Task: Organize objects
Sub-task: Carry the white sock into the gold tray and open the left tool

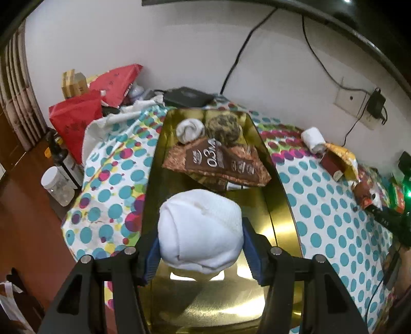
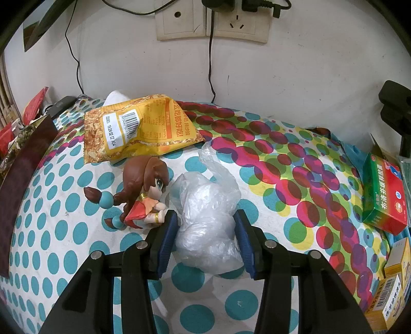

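Note:
My left gripper (image 1: pixel 200 246) is shut on a white rolled sock (image 1: pixel 200 228) and holds it above the near part of a shiny gold tray (image 1: pixel 280 205). In the tray lie a brown snack packet (image 1: pixel 221 164), a second white sock roll (image 1: pixel 190 131) and a dark mottled ball (image 1: pixel 224 126). My right gripper (image 2: pixel 205 236) has its jaws around a crumpled clear plastic bag (image 2: pixel 208 218) on the dotted tablecloth; the pads touch its sides. A brown-haired doll figure (image 2: pixel 143 190) lies just left of the left pad. A yellow snack packet (image 2: pixel 138 128) lies behind it.
Another white sock roll (image 1: pixel 313 140) lies right of the tray by the wall. Red bags (image 1: pixel 84 115) and a plastic jar (image 1: pixel 57 185) stand at the left. A green medicine box (image 2: pixel 385 192) and yellow boxes (image 2: pixel 393 290) sit at the right. Wall sockets (image 2: pixel 213 23) with cables hang above.

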{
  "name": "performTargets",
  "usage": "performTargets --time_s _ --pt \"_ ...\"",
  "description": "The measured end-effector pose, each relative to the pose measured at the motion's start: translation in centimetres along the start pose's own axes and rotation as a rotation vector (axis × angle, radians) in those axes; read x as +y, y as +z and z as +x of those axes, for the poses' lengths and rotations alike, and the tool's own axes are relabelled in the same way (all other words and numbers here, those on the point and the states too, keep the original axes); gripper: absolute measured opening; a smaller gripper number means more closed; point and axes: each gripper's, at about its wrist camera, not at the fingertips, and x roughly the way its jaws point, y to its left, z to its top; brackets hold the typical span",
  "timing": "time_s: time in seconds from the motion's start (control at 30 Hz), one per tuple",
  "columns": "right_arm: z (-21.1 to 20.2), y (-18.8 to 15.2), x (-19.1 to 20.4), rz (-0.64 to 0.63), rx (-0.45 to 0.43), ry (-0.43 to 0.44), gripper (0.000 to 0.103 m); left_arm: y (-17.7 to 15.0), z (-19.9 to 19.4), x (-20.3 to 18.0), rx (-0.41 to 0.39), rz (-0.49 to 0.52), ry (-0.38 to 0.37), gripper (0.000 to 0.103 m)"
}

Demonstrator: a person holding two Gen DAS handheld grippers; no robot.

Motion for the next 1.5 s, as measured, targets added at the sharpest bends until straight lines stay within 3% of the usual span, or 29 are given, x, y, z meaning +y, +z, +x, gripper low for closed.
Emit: performTargets --time_s 0.43,0.7,0.9,1.2,1.5 --pt "0.0 0.0 0.0 0.000 0.000 0.000 0.044 1.0 3.9 -0.2 0.048 0.011 0.043 0.057" --pt "-0.1 -0.1 0.2 -0.002 0.000 -0.003 0.045 0.8 4.3 -0.3 0.027 0.026 0.035 0.059" --pt "-0.1 -0.1 0.3 -0.005 0.001 -0.006 0.045 1.1 5.2 0.3 0.079 0.013 0.045 0.059" --pt "-0.1 -0.1 0.3 -0.005 0.001 -0.006 0.046 0.9 5.5 -0.2 0.091 0.048 0.059 0.059" --pt "-0.1 -0.1 0.3 -0.005 0.001 -0.006 0.046 0.8 5.4 -0.4 0.090 0.043 0.013 0.060"
